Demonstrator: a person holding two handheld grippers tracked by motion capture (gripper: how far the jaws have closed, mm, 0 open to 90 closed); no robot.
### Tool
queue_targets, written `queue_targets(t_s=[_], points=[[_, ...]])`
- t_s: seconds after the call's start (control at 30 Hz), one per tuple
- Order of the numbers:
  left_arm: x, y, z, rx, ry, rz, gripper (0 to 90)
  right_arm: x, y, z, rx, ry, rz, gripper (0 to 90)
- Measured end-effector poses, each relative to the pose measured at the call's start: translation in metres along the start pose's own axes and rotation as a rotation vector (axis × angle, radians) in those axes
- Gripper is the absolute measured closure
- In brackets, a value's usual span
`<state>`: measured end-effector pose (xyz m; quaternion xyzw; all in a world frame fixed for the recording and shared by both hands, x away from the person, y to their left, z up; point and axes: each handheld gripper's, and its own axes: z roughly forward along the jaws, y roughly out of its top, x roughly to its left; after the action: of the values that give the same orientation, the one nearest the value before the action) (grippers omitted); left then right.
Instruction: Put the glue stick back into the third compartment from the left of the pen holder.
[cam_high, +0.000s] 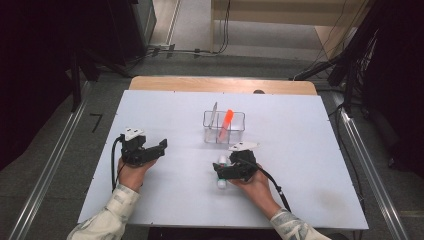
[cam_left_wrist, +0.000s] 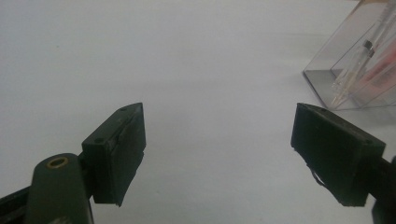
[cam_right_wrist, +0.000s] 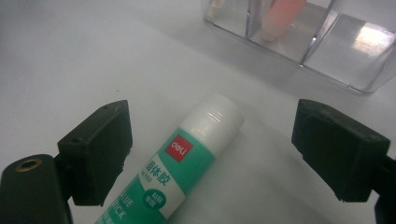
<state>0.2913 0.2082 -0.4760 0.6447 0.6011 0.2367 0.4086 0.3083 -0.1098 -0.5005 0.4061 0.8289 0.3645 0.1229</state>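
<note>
Here, glue stick (cam_right_wrist: 187, 163) lying between my right gripper's (cam_right_wrist: 212, 149) open jaws, red "deli" label, left gripper (cam_left_wrist: 217, 154) open, nothing between.

Two matte black handheld grippers: left gripper (cam_high: 161, 145) at lower left of the high view, right gripper (cam_high: 218, 171) at lower centre. Topped each by a pale grey three-cornered plate, trailed by a black cable. Blocky rectangular jaws with small screw holes on top; brass-ringed hole at bottom left of both gripper views. Light patterned sleeves (cam_high: 117, 206) at the bottom edge.
</note>
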Motion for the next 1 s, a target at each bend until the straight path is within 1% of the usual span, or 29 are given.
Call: queue_targets(t_s=[0.13,0.3,0.4,0.5,0.57,0.83,1.0], points=[[0.000,0.000,0.000,0.000,-0.001,0.002,18.2,0.001,0.000,0.004,0.006,-0.011,-0.009,12.5],[0.000,0.000,0.000,0.002,0.000,0.001,18.2,0.002,0.000,0.007,0.007,-0.015,-0.007,13.5],[0.000,0.000,0.000,0.002,0.000,0.001,18.2,0.003,0.000,0.008,0.012,-0.029,-0.002,19.1],[0.000,0.000,0.000,0.001,0.000,0.001,18.2,0.004,0.000,0.010,0.024,-0.033,0.007,19.7],[0.000,0.000,0.000,0.001,0.000,0.001,18.2,0.005,0.000,0.011,0.025,-0.031,0.004,20.9],[0.000,0.000,0.000,0.003,0.000,0.000,18.2,0.009,0.000,0.012,0.024,-0.056,0.002,26.5],[0.000,0.000,0.000,0.005,0.000,0.003,18.2,0.010,0.000,0.012,0.022,-0.065,-0.015,32.5]])
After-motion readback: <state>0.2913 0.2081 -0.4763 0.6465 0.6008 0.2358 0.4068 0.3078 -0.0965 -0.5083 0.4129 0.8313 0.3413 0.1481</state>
